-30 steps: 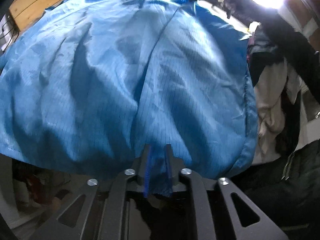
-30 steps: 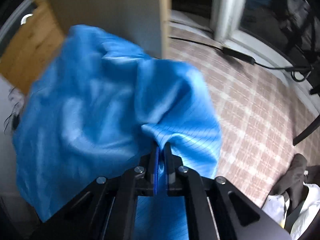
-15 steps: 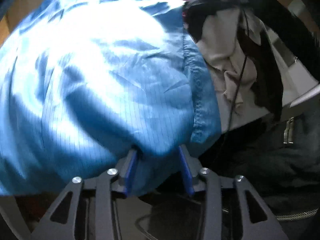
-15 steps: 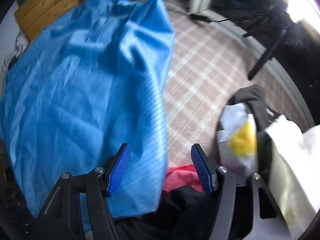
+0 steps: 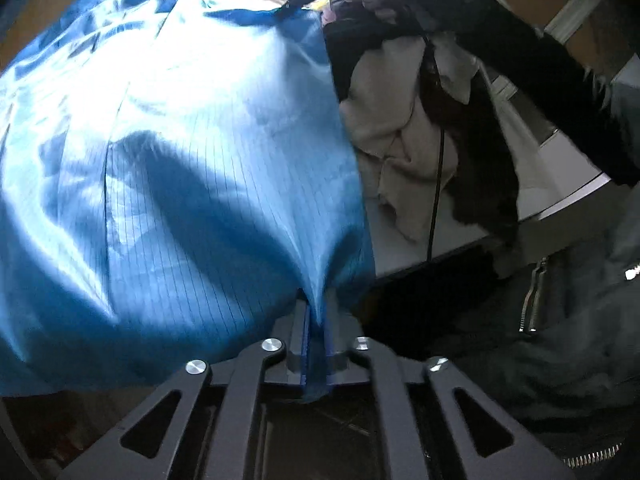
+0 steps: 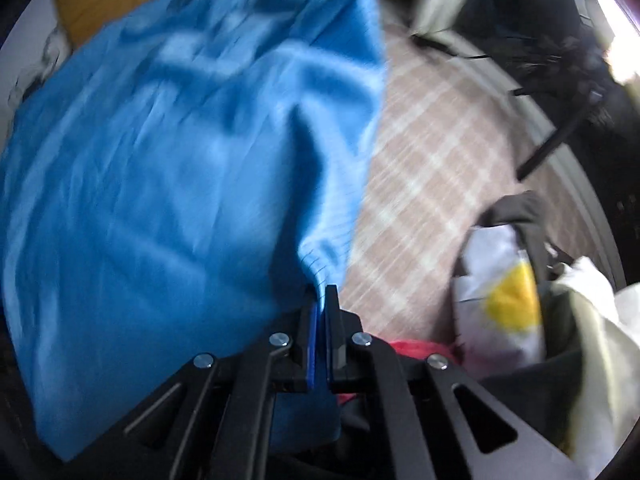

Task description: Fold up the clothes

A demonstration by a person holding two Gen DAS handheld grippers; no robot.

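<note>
Thin, slippery blue garment (image 5: pixel 180 168) hangs limp; left tongs (image 5: pixel 316 328) closing on one bunched edge, right tongs (image 6: pixel 320 312) clamped on another. Hems grip best.

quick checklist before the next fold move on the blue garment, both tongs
1. Left tongs closing on the blue garment, cloth bunched between the pads: ok.
2. Right tongs shut on a garment edge: ok.
3. Garment spread flat: not ok, creased and bulging.
4. Garment clear of the beige cloth at its side: cannot tell, edges meet.
5. Right view sharp enough to judge: not ok, blurred.
6. Red cloth under the right tongs free of the grip: cannot tell.
</note>
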